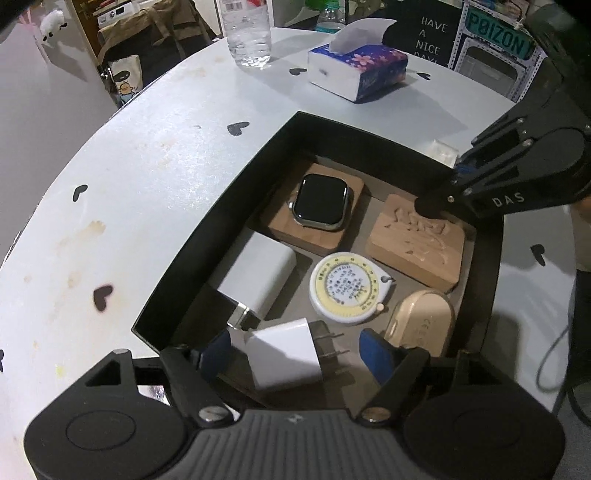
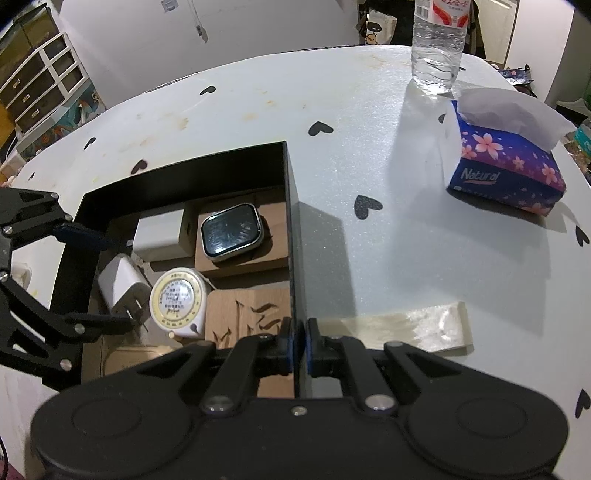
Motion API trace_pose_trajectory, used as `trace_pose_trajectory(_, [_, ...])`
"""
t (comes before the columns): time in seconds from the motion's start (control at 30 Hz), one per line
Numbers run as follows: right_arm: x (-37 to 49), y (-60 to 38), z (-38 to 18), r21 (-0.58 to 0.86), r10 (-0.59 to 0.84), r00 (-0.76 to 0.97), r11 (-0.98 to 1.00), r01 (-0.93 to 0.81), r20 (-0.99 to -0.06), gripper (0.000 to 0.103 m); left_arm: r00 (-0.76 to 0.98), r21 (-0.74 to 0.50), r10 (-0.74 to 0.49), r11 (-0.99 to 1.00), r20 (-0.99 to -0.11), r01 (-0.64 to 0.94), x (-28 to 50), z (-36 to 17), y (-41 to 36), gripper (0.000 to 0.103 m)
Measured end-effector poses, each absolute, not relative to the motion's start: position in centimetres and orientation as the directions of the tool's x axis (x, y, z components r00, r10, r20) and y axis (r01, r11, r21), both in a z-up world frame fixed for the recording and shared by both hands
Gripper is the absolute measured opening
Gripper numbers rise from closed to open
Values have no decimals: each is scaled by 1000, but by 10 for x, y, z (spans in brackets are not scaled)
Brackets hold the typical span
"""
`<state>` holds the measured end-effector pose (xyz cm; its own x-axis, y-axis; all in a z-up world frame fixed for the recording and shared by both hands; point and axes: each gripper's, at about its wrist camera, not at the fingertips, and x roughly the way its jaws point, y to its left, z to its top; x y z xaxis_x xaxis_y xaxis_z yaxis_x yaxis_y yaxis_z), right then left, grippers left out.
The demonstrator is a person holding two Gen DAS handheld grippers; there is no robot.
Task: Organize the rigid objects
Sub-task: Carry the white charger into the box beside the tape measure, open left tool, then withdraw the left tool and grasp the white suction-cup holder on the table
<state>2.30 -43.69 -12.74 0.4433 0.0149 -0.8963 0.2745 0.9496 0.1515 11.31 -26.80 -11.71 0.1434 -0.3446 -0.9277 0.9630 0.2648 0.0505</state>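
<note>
Two grippers work at our black box (image 1: 221,236): the left gripper (image 1: 295,354) stands open, its pads clear of the white plug (image 1: 284,354) lying on the box floor between them. Our right gripper (image 2: 299,345) is clamped on the box's wall.

A box (image 1: 221,206) is set on the desk (image 1: 129,192). Inside it, a watch (image 1: 320,202) is laid on a wood block (image 1: 280,229), with a carved block (image 1: 417,247) beside it. A tape measure (image 1: 347,287) and a plug (image 1: 284,358) are placed nearer. A tissue pack (image 1: 362,70) and a bottle (image 1: 249,33) are kept behind the box.
</note>
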Motion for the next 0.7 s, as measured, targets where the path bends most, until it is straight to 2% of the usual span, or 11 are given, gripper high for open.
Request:
trace_pose_trajectory(0.33, [23,-437,-127,152,15,443,949,275,-896,7,121,18,-362,275,-924,961,109,-110,-265,77])
trace_pose_trajectory(0.7, [23,-436,-127,149,14,444,951,272,-896,7,120,-50,-448,349,-886,936,91,-75,-249,78])
